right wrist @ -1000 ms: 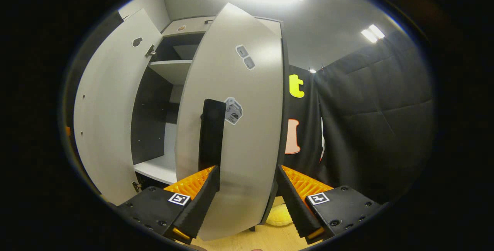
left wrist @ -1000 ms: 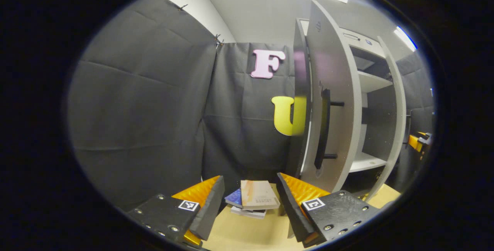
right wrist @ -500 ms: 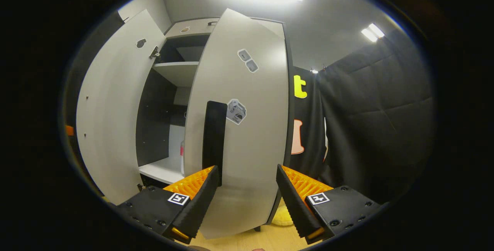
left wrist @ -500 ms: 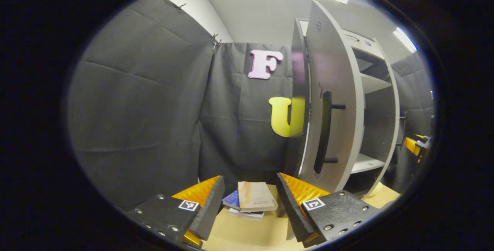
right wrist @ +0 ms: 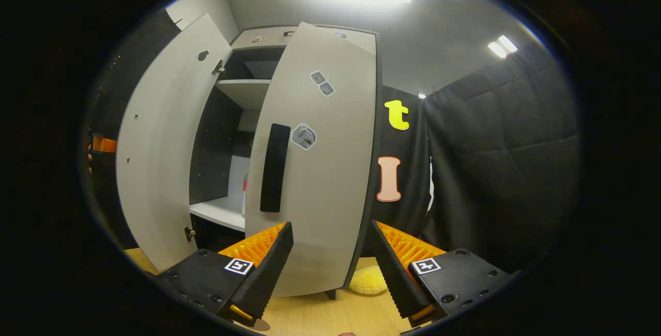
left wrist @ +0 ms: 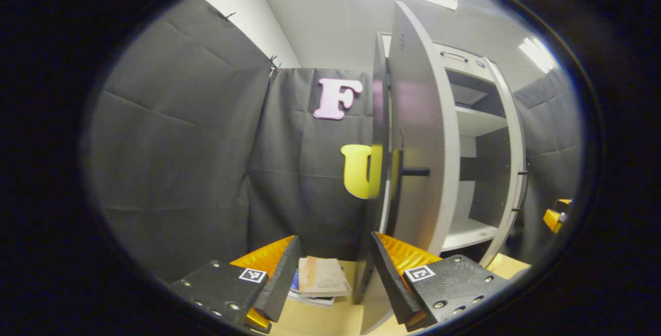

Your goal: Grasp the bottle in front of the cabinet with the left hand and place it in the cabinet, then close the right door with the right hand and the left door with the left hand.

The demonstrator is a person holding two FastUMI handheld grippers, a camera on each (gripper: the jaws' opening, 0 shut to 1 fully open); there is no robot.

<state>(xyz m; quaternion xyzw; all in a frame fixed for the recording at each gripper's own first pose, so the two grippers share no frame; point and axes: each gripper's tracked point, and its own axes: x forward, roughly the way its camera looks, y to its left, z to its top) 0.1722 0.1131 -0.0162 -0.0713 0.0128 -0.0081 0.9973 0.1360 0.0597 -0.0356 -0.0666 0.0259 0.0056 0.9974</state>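
The right gripper [right wrist: 330,269] stands with its fingers spread wide and holding nothing, aimed at the outer face of the pale grey right door [right wrist: 320,171], which stands partly open just ahead of it. That door's black bar handle [right wrist: 273,167] sits above the left finger. Past the door's left edge, a sliver of the white bottle with a red band [right wrist: 245,194] shows on the cabinet's white lower shelf [right wrist: 219,211] — already inside.

The left gripper [left wrist: 333,274] is likewise wide apart and empty, the grey left door [left wrist: 421,140] edge-on just above its right finger, a stack of books [left wrist: 320,284] on the wooden table [left wrist: 320,320] between the fingers.
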